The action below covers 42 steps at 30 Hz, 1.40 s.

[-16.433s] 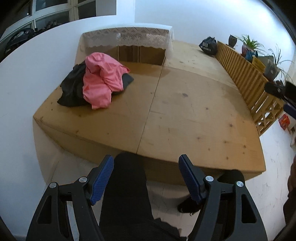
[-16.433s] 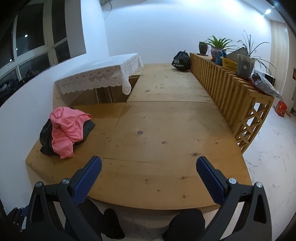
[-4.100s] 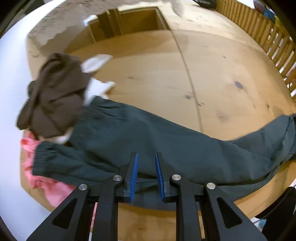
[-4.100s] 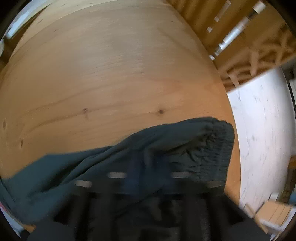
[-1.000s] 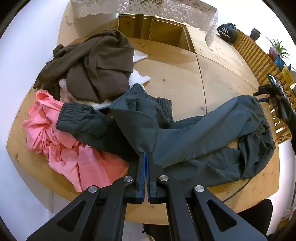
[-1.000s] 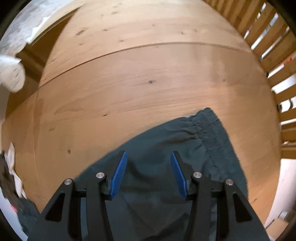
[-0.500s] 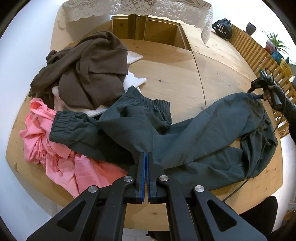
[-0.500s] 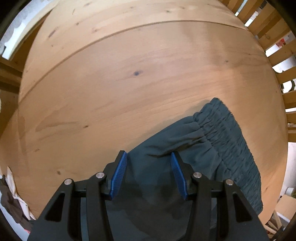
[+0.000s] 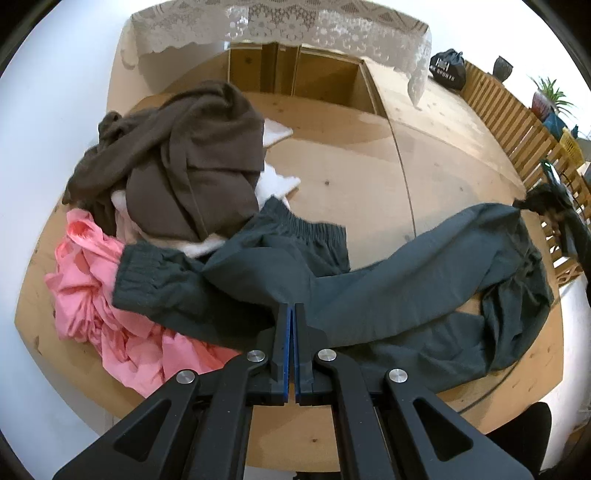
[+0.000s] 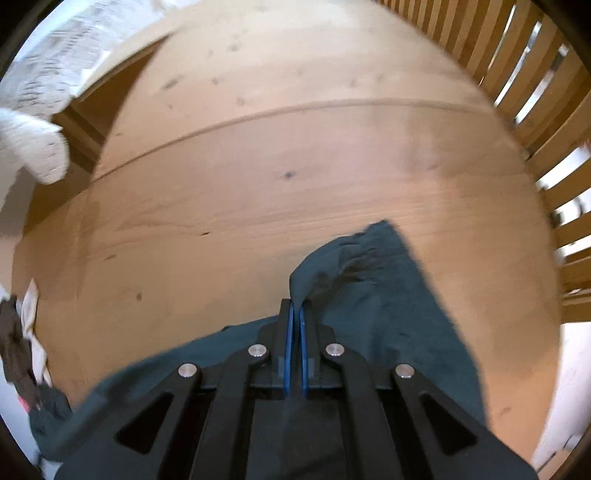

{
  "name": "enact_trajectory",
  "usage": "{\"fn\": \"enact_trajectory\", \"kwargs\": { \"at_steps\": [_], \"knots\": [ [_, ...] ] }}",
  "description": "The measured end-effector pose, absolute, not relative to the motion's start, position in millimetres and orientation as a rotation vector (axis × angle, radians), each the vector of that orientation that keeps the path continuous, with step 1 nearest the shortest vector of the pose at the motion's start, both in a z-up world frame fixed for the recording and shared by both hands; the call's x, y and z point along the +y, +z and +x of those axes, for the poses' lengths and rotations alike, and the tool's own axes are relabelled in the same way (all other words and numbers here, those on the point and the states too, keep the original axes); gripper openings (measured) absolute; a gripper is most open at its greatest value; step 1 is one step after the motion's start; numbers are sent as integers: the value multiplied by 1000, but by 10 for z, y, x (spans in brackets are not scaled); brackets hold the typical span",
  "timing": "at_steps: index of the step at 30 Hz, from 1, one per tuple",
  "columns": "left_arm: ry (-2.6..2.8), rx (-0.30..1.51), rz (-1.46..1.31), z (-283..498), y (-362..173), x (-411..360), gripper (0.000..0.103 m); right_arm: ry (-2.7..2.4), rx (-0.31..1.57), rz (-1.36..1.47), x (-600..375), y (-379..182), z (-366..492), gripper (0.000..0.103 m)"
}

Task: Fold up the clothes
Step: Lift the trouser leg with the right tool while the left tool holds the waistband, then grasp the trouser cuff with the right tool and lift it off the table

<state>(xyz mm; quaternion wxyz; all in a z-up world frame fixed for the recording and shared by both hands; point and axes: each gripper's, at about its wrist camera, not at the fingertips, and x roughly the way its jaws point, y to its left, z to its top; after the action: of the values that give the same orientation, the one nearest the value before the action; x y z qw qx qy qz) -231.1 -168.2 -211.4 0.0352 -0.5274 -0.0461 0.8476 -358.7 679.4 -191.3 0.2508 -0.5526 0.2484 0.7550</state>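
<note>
Dark teal trousers (image 9: 406, 280) lie spread across the wooden table (image 9: 351, 166), with one elastic cuff (image 9: 140, 266) at the left on the clothes pile. My left gripper (image 9: 290, 314) is shut on a fold of the trousers near the table's front edge. In the right wrist view, my right gripper (image 10: 295, 310) is shut on a bunched elastic end of the trousers (image 10: 369, 288); this view is blurred. In the left wrist view a dark-gloved hand (image 9: 554, 206) holds that end at the far right.
A brown garment (image 9: 192, 158) lies on white cloth (image 9: 277, 184) and a pink garment (image 9: 110, 317) at the table's left. A lace cloth (image 9: 280, 22) hangs at the back. A slatted wooden rail (image 9: 509, 125) lines the right side, beside a black bag (image 9: 447, 70).
My right gripper, open over the trousers half a second ago, has shut on their elastic end. My left gripper stays shut on the trousers, which have shifted slightly.
</note>
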Motion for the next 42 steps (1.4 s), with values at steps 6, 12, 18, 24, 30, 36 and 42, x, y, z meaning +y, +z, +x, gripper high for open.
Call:
{"fn": "enact_trajectory", "kwargs": {
  "at_steps": [6,12,18,24,30,36,42],
  "knots": [
    [2611,-168,-1555,-2157,-1889,-1653,1,2124,638,-1367,6496,-1121,-2420,3],
    [2527,-220,-1609,-1694,-1949,-1584,1,2002,642,-1422,6105,-1120,-803,3],
    [2354,-200,-1815,-1212,-2313,-1499,0,1711,640,-1700,5645,-1822,261,4],
    [2403,-73,-1837,-1303,-2128,-1559,0,1690,537,-1678,5712,-1482,371,25],
    [2406,30,-1769,-2145,-2186,-1366,5,1804,401,-1642,6102,-1531,-272,63],
    [2346,268,-1902,-2695,-2804,-1031,7,1844,310,-1672,6441,-1838,-866,63],
    [2300,332,-2017,-2605,-3177,-1061,7,1854,323,-1711,6383,-2002,-913,63]
  ]
}}
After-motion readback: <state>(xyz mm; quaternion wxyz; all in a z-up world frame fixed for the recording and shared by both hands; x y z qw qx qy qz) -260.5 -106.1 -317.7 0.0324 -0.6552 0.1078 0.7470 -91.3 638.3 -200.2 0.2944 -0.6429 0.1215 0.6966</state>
